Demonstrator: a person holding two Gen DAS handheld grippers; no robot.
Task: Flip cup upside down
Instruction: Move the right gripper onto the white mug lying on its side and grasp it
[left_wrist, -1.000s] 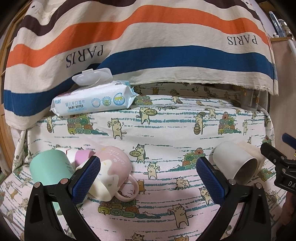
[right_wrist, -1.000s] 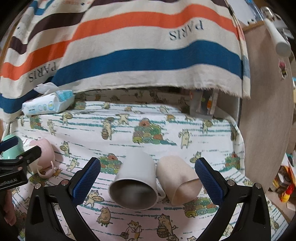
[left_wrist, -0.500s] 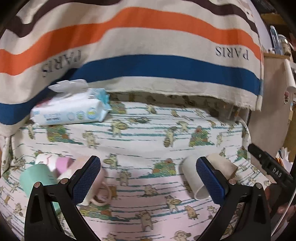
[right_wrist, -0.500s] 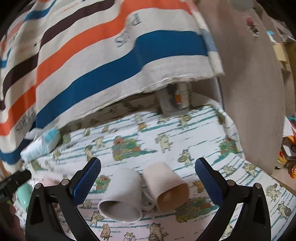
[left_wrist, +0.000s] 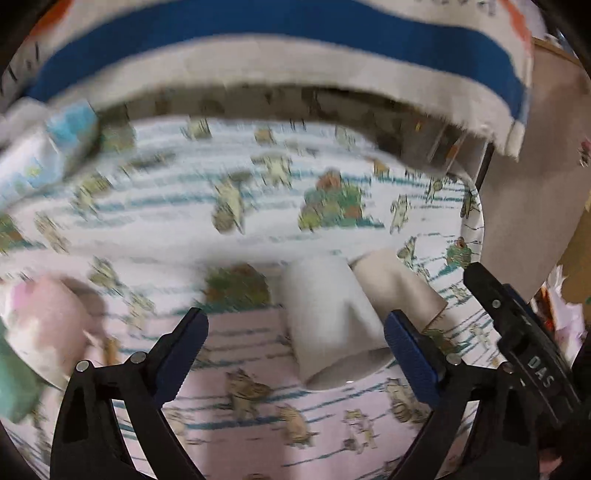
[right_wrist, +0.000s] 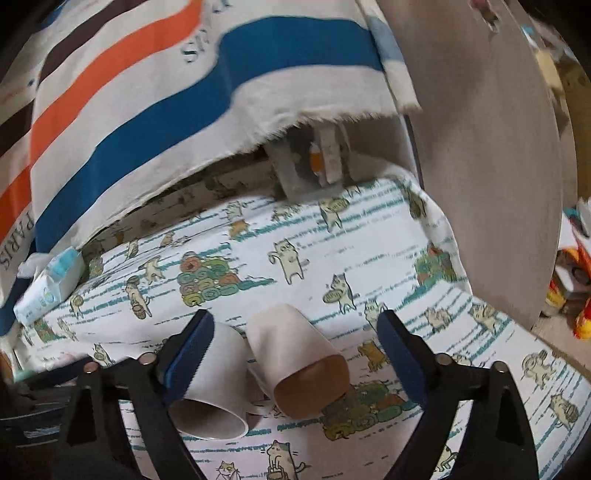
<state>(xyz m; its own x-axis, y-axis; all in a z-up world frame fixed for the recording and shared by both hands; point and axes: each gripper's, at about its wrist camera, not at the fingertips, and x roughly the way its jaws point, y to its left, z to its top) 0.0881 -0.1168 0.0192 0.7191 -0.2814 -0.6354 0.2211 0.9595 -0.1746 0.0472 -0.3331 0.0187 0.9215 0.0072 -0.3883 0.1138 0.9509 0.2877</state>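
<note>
My left gripper (left_wrist: 295, 350) has its blue-padded fingers (left_wrist: 181, 354) spread wide and holding nothing, low over the surface covered in a white cat-print cloth (left_wrist: 258, 206). Between them lies the white ceramic mug (left_wrist: 328, 317), on its side with its open mouth turned toward me – its far wall touches the beige tapered cup (left_wrist: 395, 284), which also lies on its side just to the right. The left view is smeared, so the pink mug (left_wrist: 44, 325) at the far left edge shows only as a soft blob, with the blue-and-white pack of baby wipes (left_wrist: 44, 155) further back.

My right gripper (right_wrist: 295, 350) is equally wide and empty. From its camera the beige tapered cup (right_wrist: 299, 358) sits between the fingers (right_wrist: 399, 354), brown inside facing me, while the white ceramic mug (right_wrist: 218, 391) lies partly behind the left finger, touching the beige one. The cat-print cloth (right_wrist: 369, 251) runs back to a cream cloth with blue, orange and brown stripes (right_wrist: 155, 110) – the wipes pack (right_wrist: 51, 288) rests at its foot, at the left
</note>
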